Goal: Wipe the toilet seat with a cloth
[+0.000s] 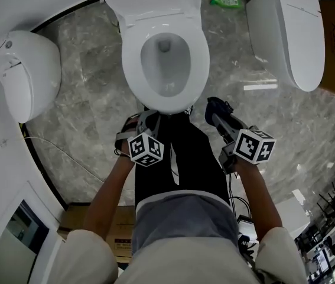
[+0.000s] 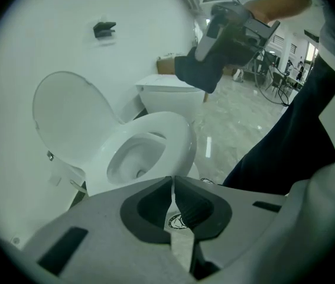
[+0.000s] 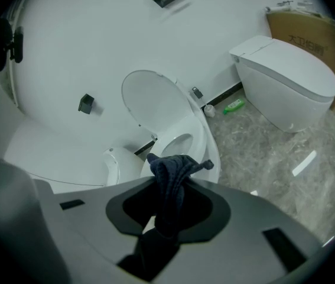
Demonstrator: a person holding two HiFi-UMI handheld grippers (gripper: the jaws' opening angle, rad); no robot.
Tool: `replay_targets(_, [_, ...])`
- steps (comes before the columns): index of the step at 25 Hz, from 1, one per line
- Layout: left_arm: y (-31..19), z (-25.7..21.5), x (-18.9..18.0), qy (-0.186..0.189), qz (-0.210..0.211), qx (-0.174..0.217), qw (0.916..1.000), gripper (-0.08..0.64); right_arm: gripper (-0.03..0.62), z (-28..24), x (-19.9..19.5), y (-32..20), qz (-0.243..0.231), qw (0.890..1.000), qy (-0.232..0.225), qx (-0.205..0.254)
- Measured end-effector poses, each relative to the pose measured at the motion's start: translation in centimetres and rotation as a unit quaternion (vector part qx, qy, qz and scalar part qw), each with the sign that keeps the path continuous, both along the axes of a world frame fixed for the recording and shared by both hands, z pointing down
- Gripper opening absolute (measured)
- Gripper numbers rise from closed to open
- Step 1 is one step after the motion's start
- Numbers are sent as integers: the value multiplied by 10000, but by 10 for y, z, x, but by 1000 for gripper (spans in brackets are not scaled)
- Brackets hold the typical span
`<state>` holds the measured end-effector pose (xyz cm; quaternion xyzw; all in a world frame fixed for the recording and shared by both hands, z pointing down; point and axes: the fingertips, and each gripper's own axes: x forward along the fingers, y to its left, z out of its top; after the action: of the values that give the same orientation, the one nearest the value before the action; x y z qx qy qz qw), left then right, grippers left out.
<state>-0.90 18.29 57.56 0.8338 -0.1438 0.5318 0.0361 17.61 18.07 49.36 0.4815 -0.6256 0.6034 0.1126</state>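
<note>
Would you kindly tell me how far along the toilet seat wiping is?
Done: the lid is up, and the right gripper is shut on the cloth. In hand: the cloth hangs short of the seat, not touching. Left to do: all the wiping.

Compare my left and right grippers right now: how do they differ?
The left gripper is shut with nothing between its jaws; the right gripper is shut on a dark blue cloth. In the head view the left gripper is near the toilet seat's front edge, while the right gripper is off to that seat's right, above the floor. Both point toward the toilet seat.
</note>
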Motion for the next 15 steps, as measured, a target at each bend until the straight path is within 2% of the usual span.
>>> replay_targets(6, [25,60,-2,-171,-252,-521,9982,14,83,39,-14,6,-124,9998,12,-162])
replay_targets(12, [39,118,-4,-170,-443,-835,9954,11,83,79,-34,8,-3,9995,-60,-322])
replay_targets(15, [42,138,-4,-148,-609,-1062,9924,9,83,102,-41,12,-159,9989,68,-436])
